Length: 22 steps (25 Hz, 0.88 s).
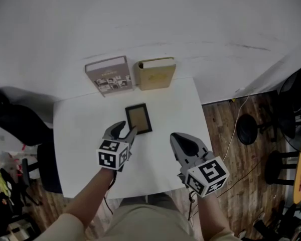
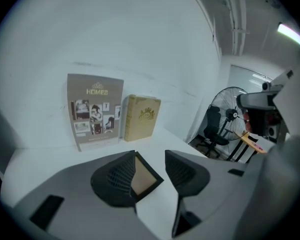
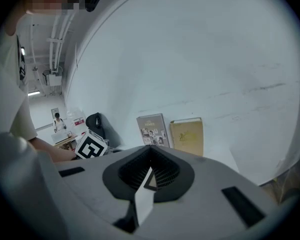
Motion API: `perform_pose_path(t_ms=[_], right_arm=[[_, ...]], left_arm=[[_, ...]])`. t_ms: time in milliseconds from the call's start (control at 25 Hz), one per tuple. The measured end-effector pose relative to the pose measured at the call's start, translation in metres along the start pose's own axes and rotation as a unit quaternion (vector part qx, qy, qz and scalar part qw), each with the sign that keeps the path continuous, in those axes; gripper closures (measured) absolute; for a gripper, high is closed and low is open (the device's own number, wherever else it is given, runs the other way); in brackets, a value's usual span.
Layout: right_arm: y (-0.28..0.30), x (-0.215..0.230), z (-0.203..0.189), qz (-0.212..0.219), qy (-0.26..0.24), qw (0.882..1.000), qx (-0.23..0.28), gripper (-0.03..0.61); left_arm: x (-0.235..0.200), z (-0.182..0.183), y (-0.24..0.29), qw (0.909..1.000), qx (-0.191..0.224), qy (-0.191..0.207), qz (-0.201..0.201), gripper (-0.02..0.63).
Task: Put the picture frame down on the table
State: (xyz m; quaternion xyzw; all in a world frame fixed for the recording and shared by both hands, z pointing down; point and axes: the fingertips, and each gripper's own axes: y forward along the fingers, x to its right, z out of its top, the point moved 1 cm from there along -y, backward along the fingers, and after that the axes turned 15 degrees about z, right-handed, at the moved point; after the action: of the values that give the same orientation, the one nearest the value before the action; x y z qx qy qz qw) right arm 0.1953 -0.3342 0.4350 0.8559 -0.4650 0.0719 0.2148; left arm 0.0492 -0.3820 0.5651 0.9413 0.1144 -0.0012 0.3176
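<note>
One picture frame [image 1: 138,118] lies flat on the white worktop [image 1: 80,149], a dark rim round a tan panel. It looks light and stiff, and breakable if glazed, so it is best taken across one rim edge. The left hand-held gripper [image 1: 126,129] hangs at its near corner, jaws apart and empty. The right hand-held gripper [image 1: 176,138] is closed on nothing. Beyond, a grey book [image 1: 109,75] and a yellow book [image 1: 156,73] stand against the wall.

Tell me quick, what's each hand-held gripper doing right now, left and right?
Left hand-held gripper: open, holding nothing; the picture frame lies flat on the table at its jaws.
Right hand-held gripper: closed, empty.
</note>
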Motion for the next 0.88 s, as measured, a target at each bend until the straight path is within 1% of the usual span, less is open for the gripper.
perform_pose_path(t_ms=[80,160,280,400,600,760,880], right_arm=[[-0.01,-0.01,0.015,-0.002,-0.018,1.0,0.014,0.555],[-0.02,-0.02,0.028,-0.004,-0.032,0.999,0.027,0.555],[-0.034,-0.041,0.048,0.002,-0.047,0.998,0.051,0.555],[-0.047,-0.066,0.071,0.01,-0.077,0.994,0.072,0.555],[-0.073,-0.101,0.1,-0.001,-0.121,0.986,0.111,0.555],[-0.093,-0.121,0.111,0.0,-0.139,0.981,0.134,0.555],[-0.107,-0.13,0.115,-0.003,-0.136,0.979,0.154,0.555]], left_arm=[[0.005,0.014,-0.021,0.9996,0.025,0.011,-0.011,0.454],[0.009,0.028,-0.044,0.9983,0.051,0.022,-0.02,0.479],[0.017,0.043,-0.076,0.9957,0.077,0.037,-0.037,0.492],[0.023,0.058,-0.107,0.9919,0.103,0.055,-0.05,0.5],[0.03,0.076,-0.153,0.9846,0.148,0.073,-0.059,0.525],[0.034,0.086,-0.187,0.9781,0.174,0.096,-0.061,0.543],[0.037,0.091,-0.211,0.9752,0.185,0.093,-0.078,0.558]])
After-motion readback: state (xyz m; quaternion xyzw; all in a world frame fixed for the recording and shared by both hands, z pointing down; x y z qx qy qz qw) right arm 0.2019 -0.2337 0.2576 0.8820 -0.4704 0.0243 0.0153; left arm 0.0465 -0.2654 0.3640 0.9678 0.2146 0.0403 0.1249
